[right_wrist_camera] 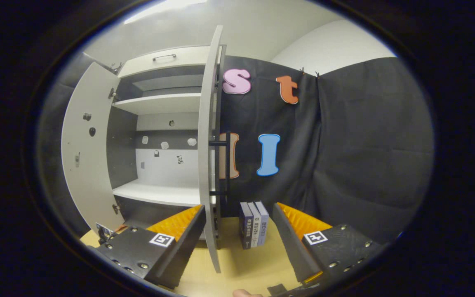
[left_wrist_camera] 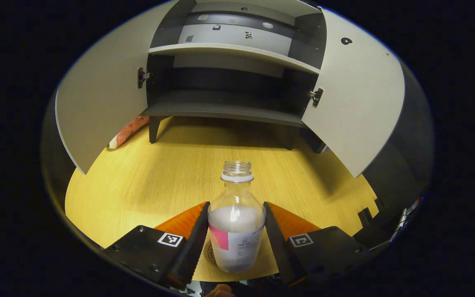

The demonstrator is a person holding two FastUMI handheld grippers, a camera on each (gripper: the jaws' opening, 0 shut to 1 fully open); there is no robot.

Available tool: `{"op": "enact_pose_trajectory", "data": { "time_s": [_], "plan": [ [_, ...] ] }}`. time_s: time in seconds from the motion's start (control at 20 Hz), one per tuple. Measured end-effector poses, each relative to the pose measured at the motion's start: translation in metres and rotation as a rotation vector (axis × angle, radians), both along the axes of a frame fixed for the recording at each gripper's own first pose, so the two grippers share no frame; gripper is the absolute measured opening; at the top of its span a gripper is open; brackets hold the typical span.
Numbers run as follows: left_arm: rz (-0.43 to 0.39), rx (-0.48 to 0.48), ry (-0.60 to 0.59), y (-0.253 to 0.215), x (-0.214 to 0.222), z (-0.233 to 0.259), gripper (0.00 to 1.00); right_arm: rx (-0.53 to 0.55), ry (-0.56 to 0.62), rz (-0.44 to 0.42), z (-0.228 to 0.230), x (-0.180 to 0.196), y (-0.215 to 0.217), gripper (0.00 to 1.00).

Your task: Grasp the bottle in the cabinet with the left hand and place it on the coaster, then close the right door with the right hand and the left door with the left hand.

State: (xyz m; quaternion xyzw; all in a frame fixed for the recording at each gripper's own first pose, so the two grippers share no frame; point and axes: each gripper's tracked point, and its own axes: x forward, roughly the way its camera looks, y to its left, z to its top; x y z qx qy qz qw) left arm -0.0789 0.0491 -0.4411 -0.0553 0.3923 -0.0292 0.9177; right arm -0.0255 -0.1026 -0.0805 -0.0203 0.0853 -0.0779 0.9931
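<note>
A clear bottle [left_wrist_camera: 236, 231] with no cap, a white ring at its neck and a pink and white label stands upright on the wooden table. A round coaster [left_wrist_camera: 209, 252] peeks out under its base. My left gripper [left_wrist_camera: 236, 204] is shut on the bottle, one finger against each side. Behind it the grey cabinet [left_wrist_camera: 225, 109] has its left door [left_wrist_camera: 101, 103] and right door [left_wrist_camera: 357, 99] swung wide. In the right gripper view the right door [right_wrist_camera: 209, 144] is seen edge-on, its dark handle [right_wrist_camera: 226, 165] beside it. My right gripper [right_wrist_camera: 239, 207] is open, the door's lower edge standing in the gap near its left finger.
The cabinet's shelves [left_wrist_camera: 233, 51] hold nothing. Three books [right_wrist_camera: 254, 225] stand upright on the table by the black cloth wall, just past the right door. The left door [right_wrist_camera: 85, 152] stands open at the far side. Bare wooden tabletop [left_wrist_camera: 159, 177] lies in front of the cabinet.
</note>
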Motion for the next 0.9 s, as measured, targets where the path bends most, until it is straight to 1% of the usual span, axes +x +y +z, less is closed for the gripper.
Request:
{"op": "enact_pose_trajectory", "data": {
  "time_s": [0.25,0.6,0.8,0.85,0.9],
  "plan": [
    [-0.015,0.012,-0.008,-0.002,-0.006,0.004,0.79,0.015,0.008,0.007,-0.002,0.005,0.001,0.99],
    [-0.019,0.01,-0.016,-0.005,-0.019,0.007,0.79,-0.003,0.009,0.038,-0.001,0.008,0.009,0.99],
    [-0.004,0.023,-0.042,-0.006,-0.026,0.009,0.79,-0.017,0.024,0.052,-0.003,0.008,0.011,0.98],
    [0.003,0.023,-0.055,-0.006,-0.028,0.01,0.8,-0.024,0.029,0.057,-0.003,0.007,0.011,0.96],
    [0.009,0.018,-0.063,-0.006,-0.03,0.01,0.8,-0.031,0.031,0.061,-0.003,0.007,0.012,0.98]
  ]
}}
